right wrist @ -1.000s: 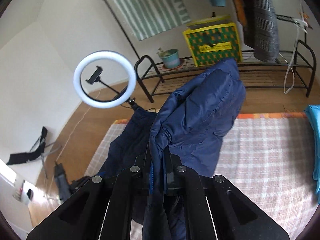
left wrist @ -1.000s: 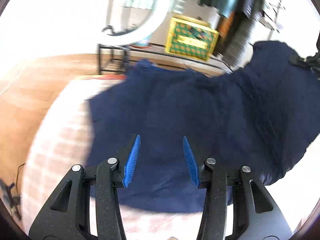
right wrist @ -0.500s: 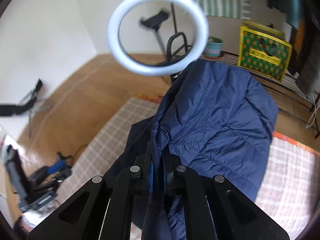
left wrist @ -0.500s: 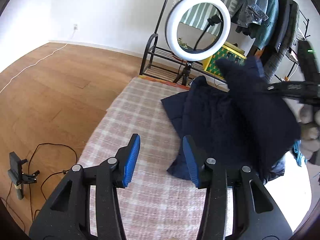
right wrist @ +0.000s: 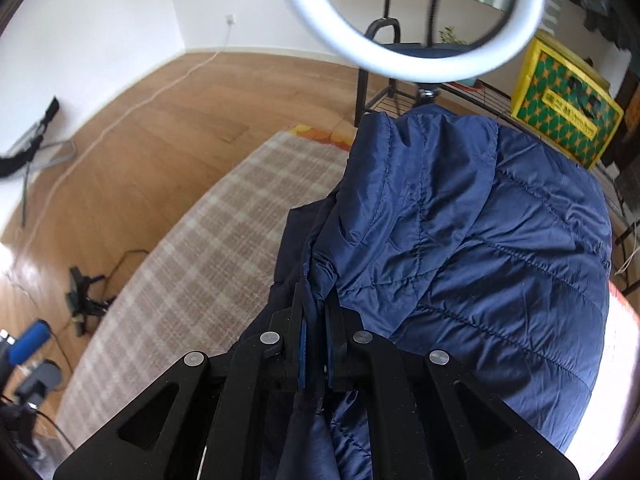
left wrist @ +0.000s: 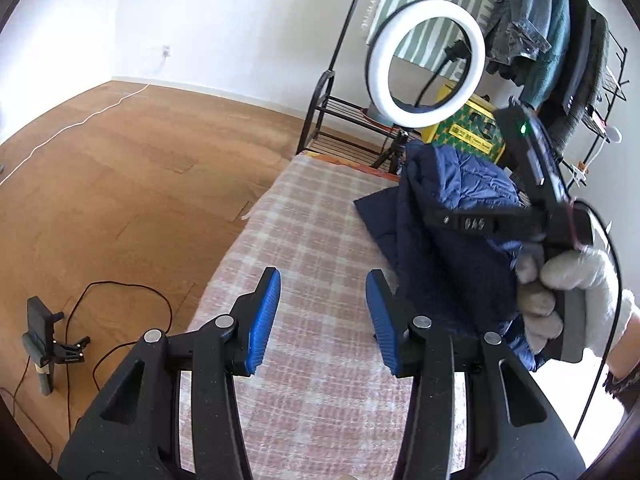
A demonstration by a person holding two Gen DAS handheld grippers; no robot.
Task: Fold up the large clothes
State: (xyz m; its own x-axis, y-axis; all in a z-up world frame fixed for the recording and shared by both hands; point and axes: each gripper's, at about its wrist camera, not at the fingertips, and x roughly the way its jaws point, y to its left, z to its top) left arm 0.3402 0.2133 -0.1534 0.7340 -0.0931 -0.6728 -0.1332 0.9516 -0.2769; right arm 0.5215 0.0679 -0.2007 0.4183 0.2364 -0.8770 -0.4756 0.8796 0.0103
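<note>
A navy quilted jacket [right wrist: 460, 240] lies partly on a pink-and-beige checked blanket [left wrist: 304, 240], with one side lifted and draped over. My right gripper [right wrist: 316, 320] is shut on a bunched edge of the jacket, and the fabric hangs down between its pads. In the left wrist view a gloved hand [left wrist: 560, 280] holds that gripper above the jacket [left wrist: 448, 208]. My left gripper [left wrist: 323, 312] stands open over bare blanket just left of the jacket, nothing between its blue pads [left wrist: 266, 312].
A ring light [left wrist: 426, 68] on a stand rises just beyond the blanket's far edge. Behind it are a black rack [left wrist: 340, 108], a yellow-green box [right wrist: 564, 108] and hanging clothes [left wrist: 560, 40]. Cables and a small phone stand [left wrist: 44, 340] lie on the wooden floor to the left.
My left gripper has swung off the jacket to bare blanket on its left. My right gripper has carried the held jacket edge down and across, closer to the ring light.
</note>
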